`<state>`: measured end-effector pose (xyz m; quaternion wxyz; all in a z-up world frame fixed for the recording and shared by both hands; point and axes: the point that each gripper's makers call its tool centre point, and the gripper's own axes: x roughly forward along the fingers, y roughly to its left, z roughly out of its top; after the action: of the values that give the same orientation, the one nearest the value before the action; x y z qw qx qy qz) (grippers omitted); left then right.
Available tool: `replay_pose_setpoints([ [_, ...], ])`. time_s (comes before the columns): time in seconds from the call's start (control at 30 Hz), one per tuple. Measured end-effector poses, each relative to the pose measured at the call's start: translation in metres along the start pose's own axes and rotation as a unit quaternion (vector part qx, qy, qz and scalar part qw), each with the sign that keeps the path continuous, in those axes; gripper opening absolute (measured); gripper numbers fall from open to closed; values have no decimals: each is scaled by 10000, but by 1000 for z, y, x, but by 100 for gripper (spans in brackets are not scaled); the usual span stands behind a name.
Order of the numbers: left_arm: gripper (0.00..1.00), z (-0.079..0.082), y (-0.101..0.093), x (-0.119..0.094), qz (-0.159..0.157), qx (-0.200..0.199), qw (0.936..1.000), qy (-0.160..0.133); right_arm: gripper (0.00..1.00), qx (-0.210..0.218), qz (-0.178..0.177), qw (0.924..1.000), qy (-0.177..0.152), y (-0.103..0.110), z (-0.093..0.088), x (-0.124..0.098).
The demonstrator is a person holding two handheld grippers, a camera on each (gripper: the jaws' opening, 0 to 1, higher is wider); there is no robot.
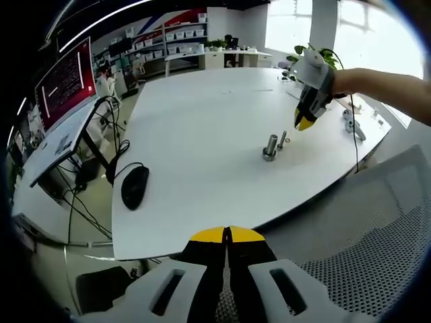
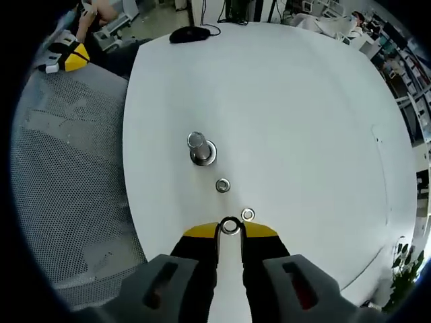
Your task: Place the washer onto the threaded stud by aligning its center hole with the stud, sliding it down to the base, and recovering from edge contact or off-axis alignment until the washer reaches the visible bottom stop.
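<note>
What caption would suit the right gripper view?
Hand-held gripper holding a washer short of the stud on a white table.

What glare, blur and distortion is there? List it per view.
Left gripper view: windows blown out white at top right; fisheye bends the table edge; stud small but sharp. Right gripper view: even light, soft shadow beside the stud; the washer at the right gripper tips is sharp; table edges bow, shelves smear near the rim.

Probably an office-lab: white table (image 1: 202,148), monitor (image 1: 66,84), mouse (image 1: 134,186), shelves of bins (image 1: 178,37).
</note>
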<state>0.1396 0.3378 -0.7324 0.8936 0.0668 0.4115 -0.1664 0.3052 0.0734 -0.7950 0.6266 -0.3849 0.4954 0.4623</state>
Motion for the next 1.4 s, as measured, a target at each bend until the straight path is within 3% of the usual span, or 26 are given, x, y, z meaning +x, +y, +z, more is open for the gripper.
replay_pose_setpoints([
  [0.5, 0, 0, 0, 0, 1, -5, 10000, -16, 14, -416, 42, 9991, -19, 4, 22, -7],
  [1.4, 0, 1, -1, 0, -32, 16, 10000, -20, 14, -668, 31, 9976, 175, 1, 25, 4],
])
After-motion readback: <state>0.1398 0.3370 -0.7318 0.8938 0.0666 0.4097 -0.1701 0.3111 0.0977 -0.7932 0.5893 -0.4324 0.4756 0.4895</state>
